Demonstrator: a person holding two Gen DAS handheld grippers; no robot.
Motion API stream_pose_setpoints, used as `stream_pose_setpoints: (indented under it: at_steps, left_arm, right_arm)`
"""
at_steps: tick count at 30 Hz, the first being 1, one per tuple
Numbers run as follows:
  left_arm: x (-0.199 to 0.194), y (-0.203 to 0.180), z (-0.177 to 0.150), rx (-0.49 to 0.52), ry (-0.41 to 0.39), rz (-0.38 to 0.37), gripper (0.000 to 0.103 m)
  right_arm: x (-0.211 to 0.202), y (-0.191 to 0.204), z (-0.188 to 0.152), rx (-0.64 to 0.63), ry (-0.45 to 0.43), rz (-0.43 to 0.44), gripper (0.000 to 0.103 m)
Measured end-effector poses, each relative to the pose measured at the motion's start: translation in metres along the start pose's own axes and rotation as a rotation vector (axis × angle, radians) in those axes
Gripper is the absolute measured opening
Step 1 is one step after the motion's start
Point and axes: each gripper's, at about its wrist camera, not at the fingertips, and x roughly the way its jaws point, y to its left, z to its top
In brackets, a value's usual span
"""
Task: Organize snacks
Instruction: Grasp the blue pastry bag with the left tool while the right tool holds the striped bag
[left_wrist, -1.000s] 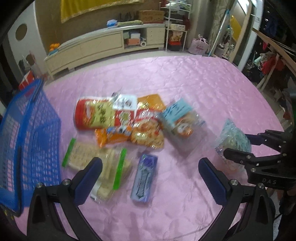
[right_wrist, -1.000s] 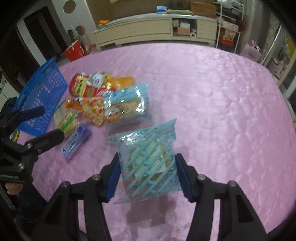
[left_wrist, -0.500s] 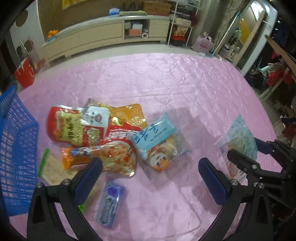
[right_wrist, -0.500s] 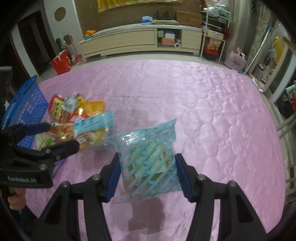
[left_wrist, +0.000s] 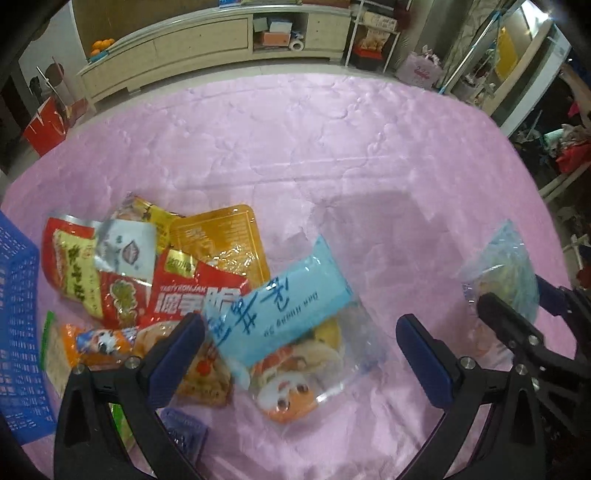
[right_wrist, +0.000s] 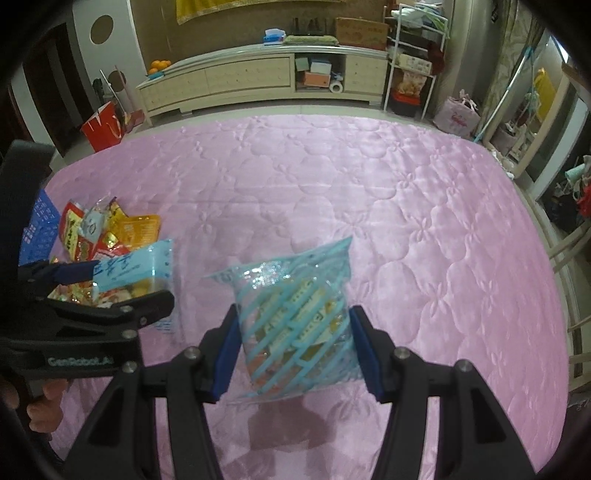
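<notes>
Having advanced, left tongs straddle the light-blue packet.

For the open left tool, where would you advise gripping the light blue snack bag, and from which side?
Grip the light blue snack bag across its narrow width near mid-length, coming from above. It lies long and slanted atop the clear bag, and the left tool already straddles it, open.
</notes>
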Motion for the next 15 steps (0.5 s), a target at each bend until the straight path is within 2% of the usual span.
stream_pose_setpoints:
  at_steps: [3,5,6,9,15]
  left_arm:
    - [0.001,-0.003,0.001,-0.005,-0.025,-0.014,0.103]
    - [0.003,-0.005,-0.001,0.001,-0.015,-0.051,0.093]
    - [0.006,-0.006,-0.004,0.016,0.001,-0.042,0.084]
    - [0.007,-0.007,-0.010,0.022,0.004,-0.064,0.077]
    - [-0.012,-0.012,-0.027,0.087,-0.011,-0.055,0.074]
  right_arm:
    - [0.003,-0.003,0.000,0.012,0.012,0.006,0.061]
    - [0.003,-0.003,-0.002,0.018,0.019,0.015,0.061]
    - [0.002,-0.003,-0.003,0.019,0.021,0.019,0.061]
    - [0.001,-0.001,-0.006,0.032,0.028,0.031,0.061]
    - [-0.017,0.010,-0.008,0.044,0.028,0.043,0.061]
